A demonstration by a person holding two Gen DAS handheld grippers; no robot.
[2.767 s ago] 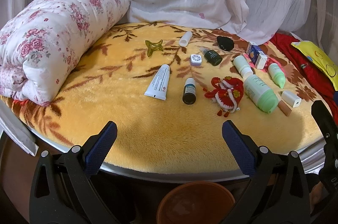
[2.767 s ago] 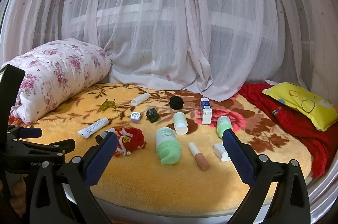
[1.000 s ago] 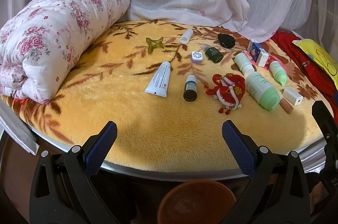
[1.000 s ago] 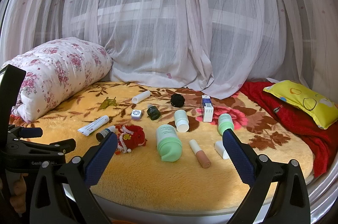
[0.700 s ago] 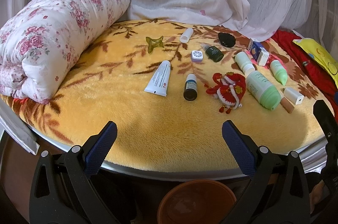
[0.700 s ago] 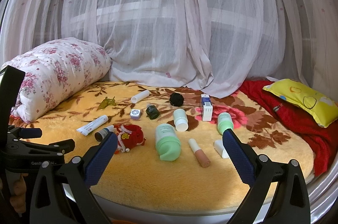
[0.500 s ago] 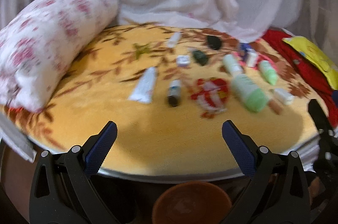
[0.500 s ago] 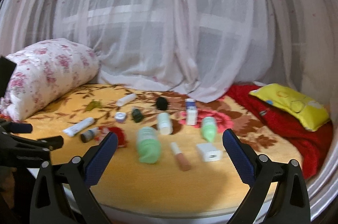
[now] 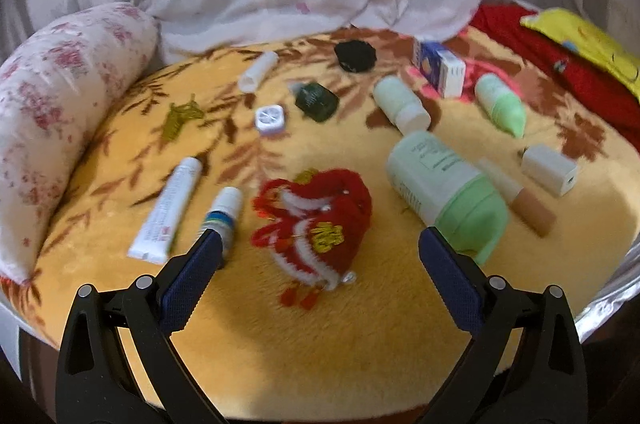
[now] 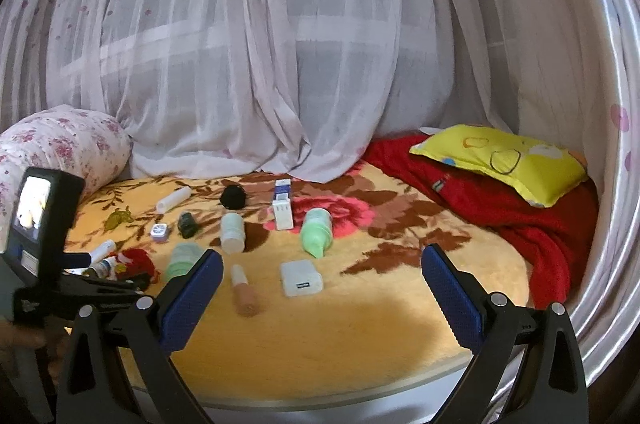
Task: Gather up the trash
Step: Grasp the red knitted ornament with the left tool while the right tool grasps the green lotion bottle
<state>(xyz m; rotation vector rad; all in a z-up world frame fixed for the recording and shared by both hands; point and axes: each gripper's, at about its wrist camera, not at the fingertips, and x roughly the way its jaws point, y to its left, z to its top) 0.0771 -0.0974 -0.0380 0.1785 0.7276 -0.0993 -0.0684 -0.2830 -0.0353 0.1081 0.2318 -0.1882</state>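
Small items lie scattered on a yellow blanket [image 9: 360, 336]. A red knitted pouch [image 9: 316, 220] lies just beyond my left gripper [image 9: 316, 276], which is open and empty. Beside the pouch are a white tube [image 9: 170, 206], a small dropper bottle [image 9: 222, 214] and a large green bottle [image 9: 444, 190]. My right gripper [image 10: 320, 288] is open and empty, over the blanket near a white charger [image 10: 301, 278] and a beige stick [image 10: 244, 290]. The left gripper also shows in the right wrist view [image 10: 104, 278].
A rolled floral quilt [image 9: 52, 112] lies at the left. A red blanket [image 10: 500, 208] and a yellow pillow [image 10: 500, 160] lie at the right. White net curtains [image 10: 280, 44] hang behind. More bottles, a small box [image 9: 440, 70] and a black lid [image 9: 354, 56] lie further back.
Both grippers moved forward and to the right over the bed. The left one now hangs close to the red pouch. The brown bowl below it has left the view.
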